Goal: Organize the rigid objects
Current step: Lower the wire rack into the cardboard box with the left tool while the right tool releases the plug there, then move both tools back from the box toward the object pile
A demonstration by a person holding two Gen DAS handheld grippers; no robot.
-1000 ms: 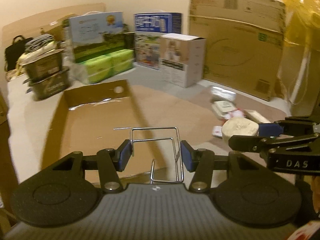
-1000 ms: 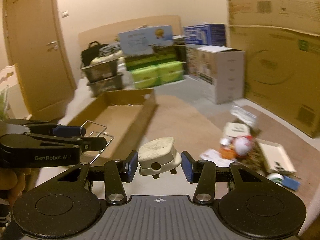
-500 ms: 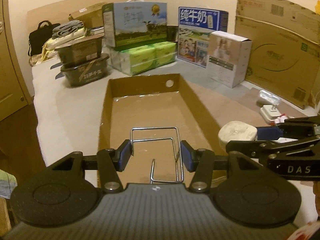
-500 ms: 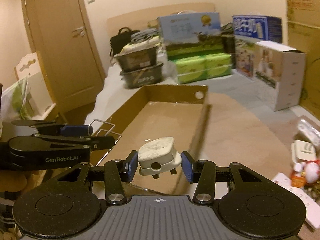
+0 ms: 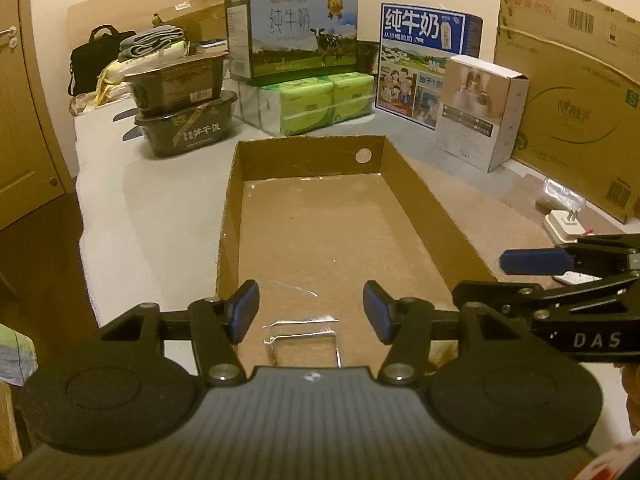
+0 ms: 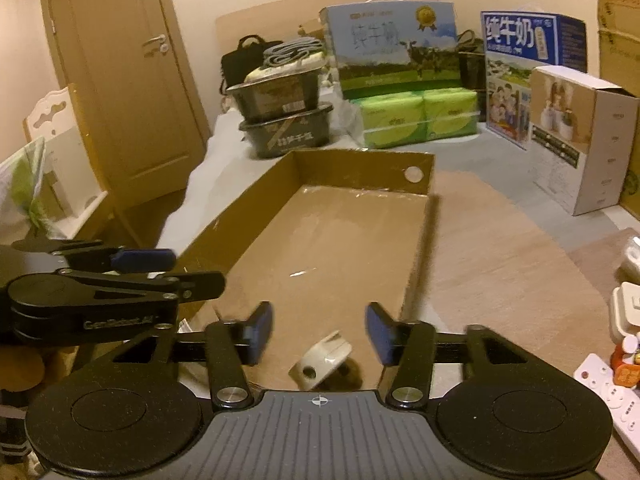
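We hold both claws released over an open cardboard box (image 5: pixel 332 236): left claw (image 5: pixel 311 312) above a wire rack (image 5: pixel 304 338), right claw (image 6: pixel 319 330) above a white plug (image 6: pixel 322 360). Milk cartons (image 5: pixel 296 36) and tissue packs (image 5: pixel 316 106) stand beyond the box.

The cardboard tray (image 5: pixel 320 216) lies open toward twelve o'clock, its floor bare there; a wire rack (image 5: pixel 304 336) and white plug (image 6: pixel 322 360) occupy the six o'clock end.

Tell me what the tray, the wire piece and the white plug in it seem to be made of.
Tray: brown corrugated cardboard, matte, with glossy tape on its floor.
Wire piece: thin bent metal rod, probably chromed steel; it glints silver.
White plug: hard moulded plastic, smooth, slightly scuffed, judging by its rounded shell and socket hole.
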